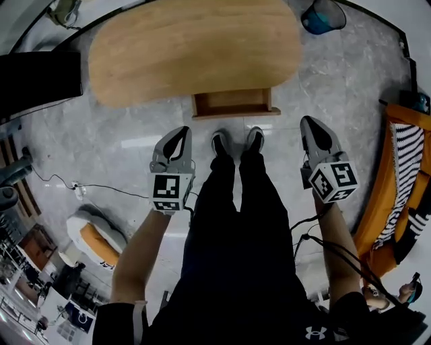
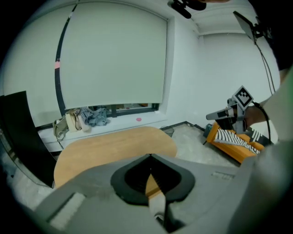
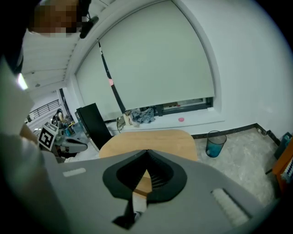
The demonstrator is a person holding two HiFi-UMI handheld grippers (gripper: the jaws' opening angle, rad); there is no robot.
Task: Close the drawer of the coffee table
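A rounded wooden coffee table (image 1: 192,47) stands ahead of the person's feet. Its drawer (image 1: 234,102) sticks out open from the near edge, empty inside. My left gripper (image 1: 176,135) hangs left of the legs, short of the table, jaws shut with nothing between them. My right gripper (image 1: 311,126) hangs right of the legs, also shut and empty, level with the drawer's right side but apart from it. In the left gripper view the table top (image 2: 110,148) lies past the closed jaws; in the right gripper view the table top (image 3: 151,139) shows likewise.
A blue waste bin (image 1: 323,16) stands at the table's far right corner. An orange seat with a striped cloth (image 1: 401,182) lies at the right. A black panel (image 1: 37,81) is at the left, cables (image 1: 101,187) trail on the grey floor.
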